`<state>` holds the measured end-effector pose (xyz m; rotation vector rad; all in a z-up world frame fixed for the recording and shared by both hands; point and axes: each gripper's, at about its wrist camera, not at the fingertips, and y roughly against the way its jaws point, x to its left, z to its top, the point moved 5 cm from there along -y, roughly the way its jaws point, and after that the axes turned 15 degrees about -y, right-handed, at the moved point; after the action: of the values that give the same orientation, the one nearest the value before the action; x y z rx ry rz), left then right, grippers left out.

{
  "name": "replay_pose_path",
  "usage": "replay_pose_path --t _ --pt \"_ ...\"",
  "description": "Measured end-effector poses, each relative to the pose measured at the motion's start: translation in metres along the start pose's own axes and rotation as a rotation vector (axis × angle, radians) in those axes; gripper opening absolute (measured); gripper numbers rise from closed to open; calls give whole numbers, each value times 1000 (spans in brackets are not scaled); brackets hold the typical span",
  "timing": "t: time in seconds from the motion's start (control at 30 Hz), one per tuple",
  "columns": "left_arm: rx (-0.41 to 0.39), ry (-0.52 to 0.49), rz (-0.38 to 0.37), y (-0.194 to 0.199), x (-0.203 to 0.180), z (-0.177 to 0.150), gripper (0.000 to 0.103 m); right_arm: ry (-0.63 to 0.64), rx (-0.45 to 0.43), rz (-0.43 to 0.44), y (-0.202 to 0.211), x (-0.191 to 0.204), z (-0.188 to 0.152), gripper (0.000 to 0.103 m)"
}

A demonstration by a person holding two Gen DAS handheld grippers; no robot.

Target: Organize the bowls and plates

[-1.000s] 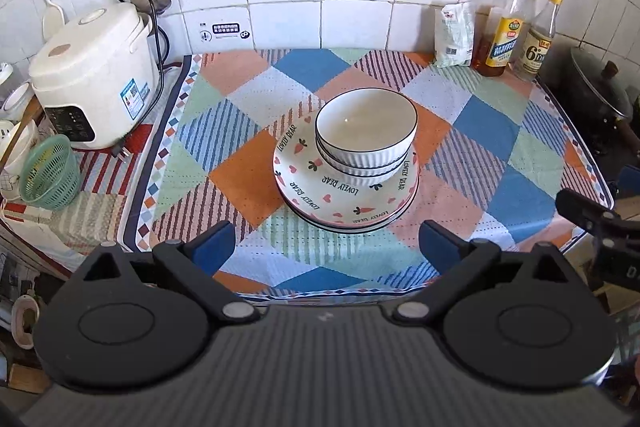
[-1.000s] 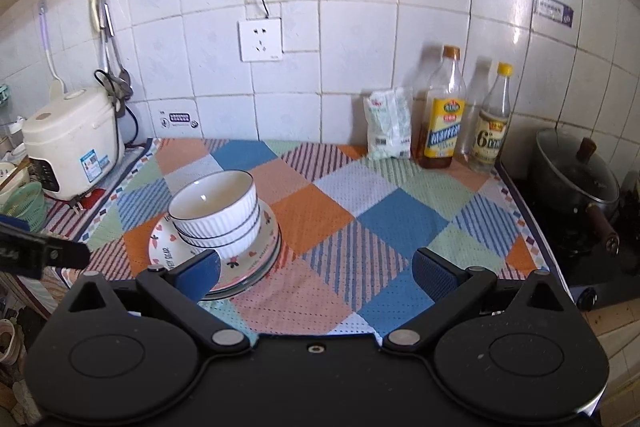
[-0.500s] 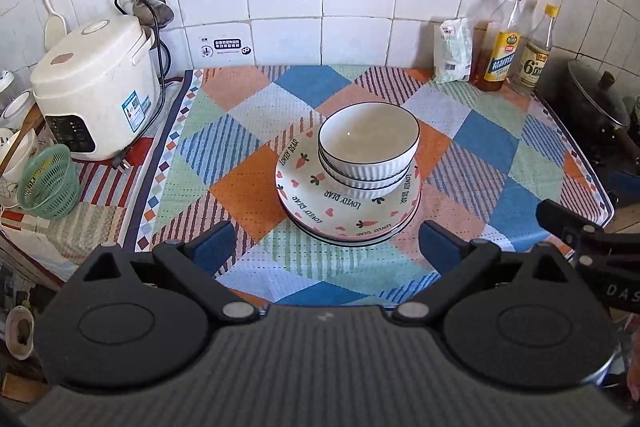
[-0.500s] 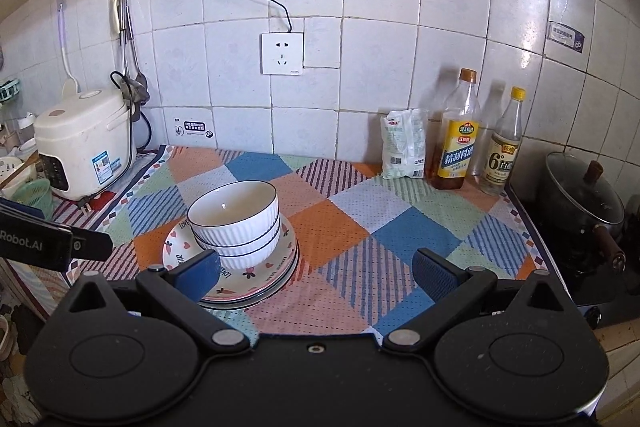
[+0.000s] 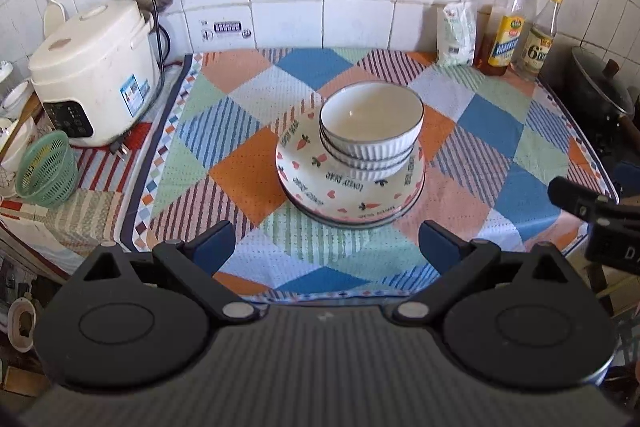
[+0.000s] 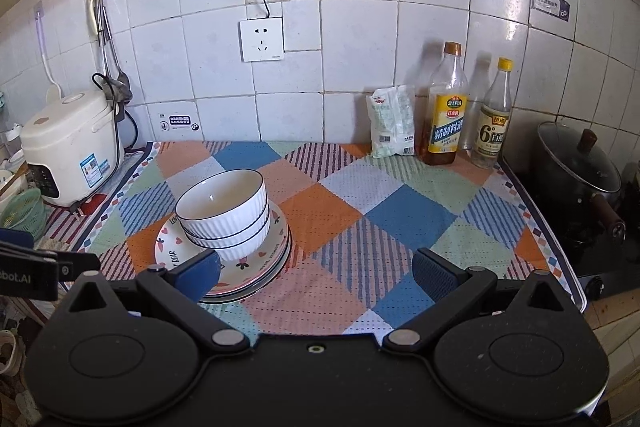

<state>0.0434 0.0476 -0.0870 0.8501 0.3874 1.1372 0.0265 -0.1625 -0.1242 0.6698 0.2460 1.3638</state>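
Observation:
Three white ribbed bowls (image 5: 370, 131) (image 6: 224, 217) with dark rims sit nested on a stack of carrot-and-heart patterned plates (image 5: 320, 183) (image 6: 256, 267) in the middle of the patchwork cloth. My left gripper (image 5: 326, 247) hovers open in front of the stack, near the counter's front edge, with nothing between its blue pads. My right gripper (image 6: 316, 273) is open too, to the right of the stack and apart from it; its left pad overlaps the plates' near rim in view. Each gripper's body shows at the edge of the other's view.
A white rice cooker (image 5: 94, 75) and a green basket (image 5: 46, 169) stand at the left. A white packet (image 6: 392, 121) and two bottles (image 6: 446, 107) line the tiled back wall. A lidded black pot (image 6: 580, 183) sits on the stove at the right. Utensils hang above the cooker.
Both grippers have drawn back and risen slightly from the stack, staying open. The bowls and plates have not moved.

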Motion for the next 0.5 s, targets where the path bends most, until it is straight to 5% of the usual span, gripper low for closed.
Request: replay_pose_path --t 0.5 --pt "-53 -19 22 4 -1 2 103 6 9 -8 -2 2 -2 103"
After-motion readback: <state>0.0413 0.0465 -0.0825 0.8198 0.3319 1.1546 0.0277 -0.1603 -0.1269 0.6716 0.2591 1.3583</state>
